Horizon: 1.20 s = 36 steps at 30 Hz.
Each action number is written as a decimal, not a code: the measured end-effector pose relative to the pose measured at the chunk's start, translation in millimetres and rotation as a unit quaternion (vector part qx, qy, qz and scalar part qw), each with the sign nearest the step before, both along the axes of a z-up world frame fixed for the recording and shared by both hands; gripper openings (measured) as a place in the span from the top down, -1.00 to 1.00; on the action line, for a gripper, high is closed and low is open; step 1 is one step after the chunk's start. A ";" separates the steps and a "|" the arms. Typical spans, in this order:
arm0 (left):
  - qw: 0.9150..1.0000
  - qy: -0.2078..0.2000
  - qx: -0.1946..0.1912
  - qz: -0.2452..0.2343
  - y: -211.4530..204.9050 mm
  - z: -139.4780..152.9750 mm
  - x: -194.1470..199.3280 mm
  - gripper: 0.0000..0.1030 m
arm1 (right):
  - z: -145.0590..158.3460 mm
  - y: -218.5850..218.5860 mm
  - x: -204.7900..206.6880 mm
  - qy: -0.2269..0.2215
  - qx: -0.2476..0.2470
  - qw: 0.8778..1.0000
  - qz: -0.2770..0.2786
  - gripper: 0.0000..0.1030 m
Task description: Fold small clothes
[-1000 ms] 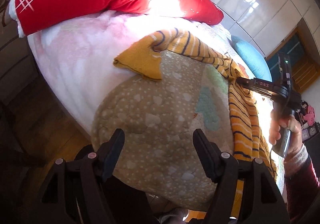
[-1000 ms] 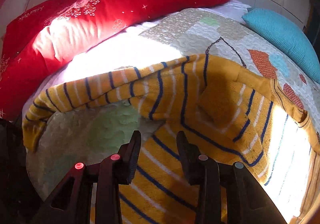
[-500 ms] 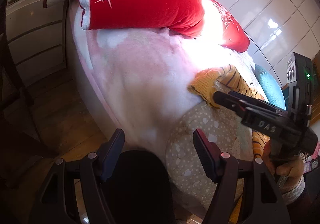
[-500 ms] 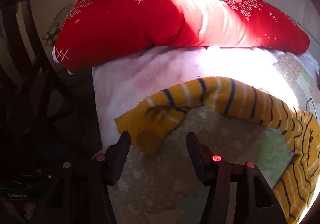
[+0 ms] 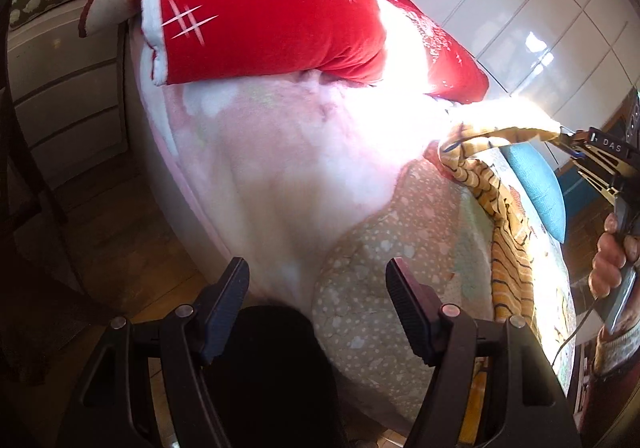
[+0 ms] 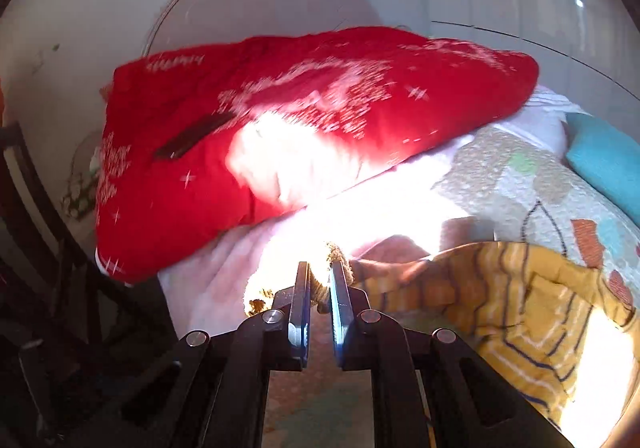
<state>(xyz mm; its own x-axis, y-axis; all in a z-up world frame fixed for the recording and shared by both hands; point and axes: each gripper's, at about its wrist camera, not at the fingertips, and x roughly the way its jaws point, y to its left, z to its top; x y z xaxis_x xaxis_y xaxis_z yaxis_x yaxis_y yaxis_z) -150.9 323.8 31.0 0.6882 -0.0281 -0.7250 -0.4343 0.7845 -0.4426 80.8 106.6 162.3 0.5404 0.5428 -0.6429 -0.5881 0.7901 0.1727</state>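
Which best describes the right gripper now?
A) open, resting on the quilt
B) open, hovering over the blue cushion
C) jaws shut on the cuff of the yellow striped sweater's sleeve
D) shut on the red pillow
C: in the right wrist view the right gripper has its jaws pinched on the cuff of the yellow striped sweater, and the left wrist view shows the sleeve lifted off the bed.
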 end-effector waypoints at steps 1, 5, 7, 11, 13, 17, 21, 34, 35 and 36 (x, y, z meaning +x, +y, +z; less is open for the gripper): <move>1.000 -0.003 0.003 -0.009 -5.3 3.0 3.1 -0.36 | 10.2 -27.6 8.1 -0.002 0.006 1.000 -0.027 0.82; 0.999 -0.009 0.013 -0.044 -27.5 11.1 15.9 -0.36 | 24.3 -135.6 33.5 -0.003 -0.021 0.989 -0.146 0.82; 0.998 -0.007 0.014 -0.060 -38.9 12.9 22.5 -0.36 | 15.4 -192.7 45.4 0.015 -0.030 0.980 -0.198 0.82; 0.996 -0.006 0.018 -0.090 -62.7 18.6 34.9 -0.36 | -16.1 -290.0 50.1 0.032 -0.079 0.954 -0.287 0.81; 0.994 -0.008 0.026 -0.104 -74.4 22.4 40.9 -0.36 | -36.4 -329.5 52.6 0.043 -0.128 0.937 -0.323 0.77; 0.991 -0.003 0.033 -0.126 -91.9 24.3 52.0 -0.36 | -64.1 -390.9 42.5 0.081 -0.158 0.907 -0.381 0.56; 0.988 0.006 0.035 -0.148 -110.8 21.7 63.1 -0.38 | -51.7 -391.6 24.5 0.068 -0.112 0.917 -0.376 0.39; 0.977 0.018 0.038 -0.207 -156.6 13.7 79.6 -0.38 | -139.3 -285.9 88.9 0.167 -0.058 0.939 -0.294 0.34; 0.977 0.018 0.041 -0.210 -157.4 13.5 78.9 -0.38 | -143.6 -289.5 89.5 0.163 -0.043 0.939 -0.300 0.31; 0.976 0.019 0.044 -0.212 -158.1 13.2 78.5 -0.38 | -141.2 -291.4 87.9 0.159 -0.034 0.940 -0.300 0.30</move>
